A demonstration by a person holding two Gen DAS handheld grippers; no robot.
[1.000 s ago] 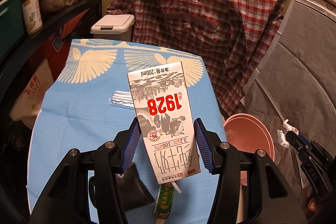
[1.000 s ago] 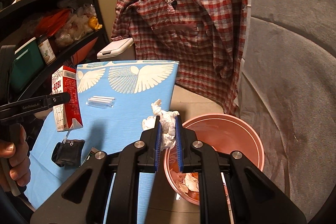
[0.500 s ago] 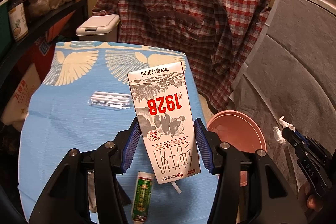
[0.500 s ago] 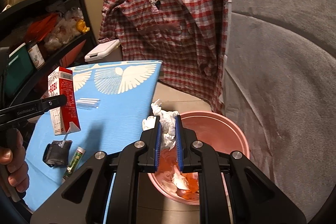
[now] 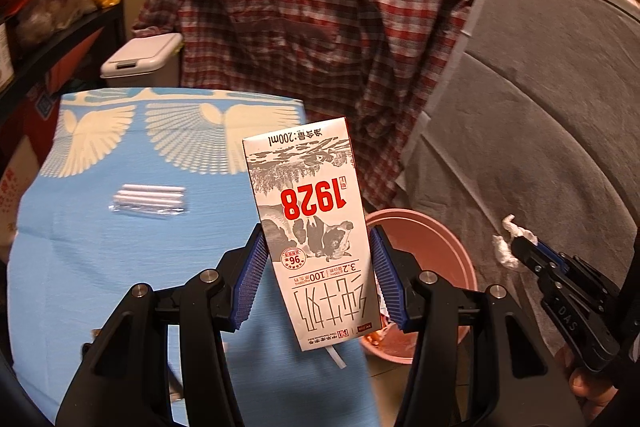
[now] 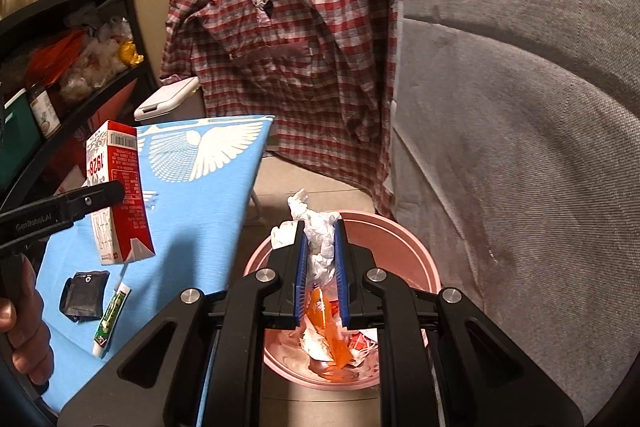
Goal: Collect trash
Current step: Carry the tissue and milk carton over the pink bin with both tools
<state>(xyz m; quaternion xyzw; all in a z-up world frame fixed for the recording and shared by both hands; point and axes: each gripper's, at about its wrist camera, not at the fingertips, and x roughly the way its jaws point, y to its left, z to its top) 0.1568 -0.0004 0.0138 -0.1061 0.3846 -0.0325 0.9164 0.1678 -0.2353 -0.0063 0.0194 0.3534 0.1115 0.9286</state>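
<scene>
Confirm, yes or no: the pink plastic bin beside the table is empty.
No. The pink plastic bin already holds an orange wrapper and crumpled white scraps at its bottom.

The left gripper (image 5: 318, 279) holds a milk carton (image 5: 310, 223) between its blue pads (image 5: 250, 283), print upside down, a straw projecting from the lower end. Beneath lies a blue table cover (image 5: 120, 247) with white wing patterns; on it rests a clear packet of white sticks (image 5: 148, 202). Right of the table edge stands a pink bin (image 5: 436, 251), with scraps visible inside. At far right the right gripper (image 5: 516, 247) pinches a crumpled white tissue (image 5: 506, 245). A red checked shirt (image 5: 320, 27) hangs behind; a white lidded bin (image 5: 140, 61) stands beyond the table.
</scene>
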